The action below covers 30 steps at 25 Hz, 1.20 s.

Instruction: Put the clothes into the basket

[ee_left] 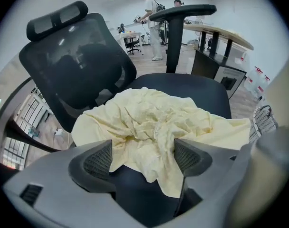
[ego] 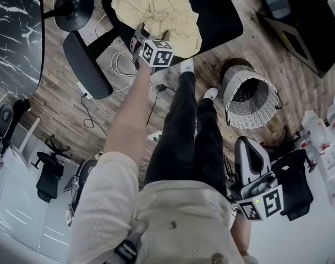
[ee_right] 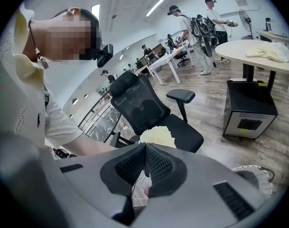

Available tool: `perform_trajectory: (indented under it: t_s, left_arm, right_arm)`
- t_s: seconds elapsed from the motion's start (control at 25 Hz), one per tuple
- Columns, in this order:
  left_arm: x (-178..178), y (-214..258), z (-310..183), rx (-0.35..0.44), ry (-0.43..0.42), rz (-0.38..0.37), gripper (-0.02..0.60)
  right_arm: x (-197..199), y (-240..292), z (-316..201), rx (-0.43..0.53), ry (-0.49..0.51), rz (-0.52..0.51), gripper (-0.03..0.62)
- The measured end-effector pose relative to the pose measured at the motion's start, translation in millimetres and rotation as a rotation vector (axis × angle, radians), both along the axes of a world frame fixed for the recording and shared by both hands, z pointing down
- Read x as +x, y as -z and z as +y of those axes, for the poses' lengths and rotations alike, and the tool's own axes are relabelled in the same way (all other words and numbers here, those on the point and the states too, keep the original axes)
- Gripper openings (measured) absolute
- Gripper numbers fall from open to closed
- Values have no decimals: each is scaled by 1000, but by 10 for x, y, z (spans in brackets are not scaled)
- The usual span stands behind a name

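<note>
A crumpled cream cloth (ego: 156, 12) lies on the seat of a black office chair (ego: 222, 15). My left gripper (ego: 138, 38) hangs at the cloth's near edge. In the left gripper view its jaws stand wide open (ee_left: 143, 146), with the cloth (ee_left: 153, 122) just beyond and partly between them and the pads not pressing on it. A white wire basket (ego: 250, 100) lies on its side on the wooden floor, right of my feet. My right gripper (ego: 243, 143) is low at the right, near the basket, shut and empty (ee_right: 145, 148).
A black cabinet (ego: 305, 21) stands at the far right. A dark marble table (ego: 13, 32) is at the left and white cables (ego: 120, 65) lie on the floor by the chair. Bottles (ego: 321, 131) stand to the right. Other people (ee_right: 182, 27) work in the background.
</note>
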State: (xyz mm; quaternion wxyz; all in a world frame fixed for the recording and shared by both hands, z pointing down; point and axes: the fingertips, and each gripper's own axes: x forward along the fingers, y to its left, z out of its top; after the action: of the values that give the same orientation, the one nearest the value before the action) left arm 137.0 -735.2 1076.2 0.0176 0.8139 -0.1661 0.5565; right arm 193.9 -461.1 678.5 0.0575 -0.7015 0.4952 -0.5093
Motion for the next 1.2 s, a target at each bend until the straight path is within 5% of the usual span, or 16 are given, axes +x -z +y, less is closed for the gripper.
perform_trajectory:
  t_s: [0.36,0.72,0.96,1.2]
  left_arm:
    - [-49,-121,-500,98,70,-38,411]
    - [-65,-423,-457,-140,155,6,410]
    - [-12,-459,-140,-305,122,67,410]
    - [-14,-587,55,-335,88,10,410]
  right_arm:
    - [-8,-134,-34,-17,-10,-20,8]
    - [-105,-302,26,-43,-6,-41,8]
    - [-137,-353,37,-37,-10,-42,8]
    - [-183,-393,107,-39,-20,-50,8]
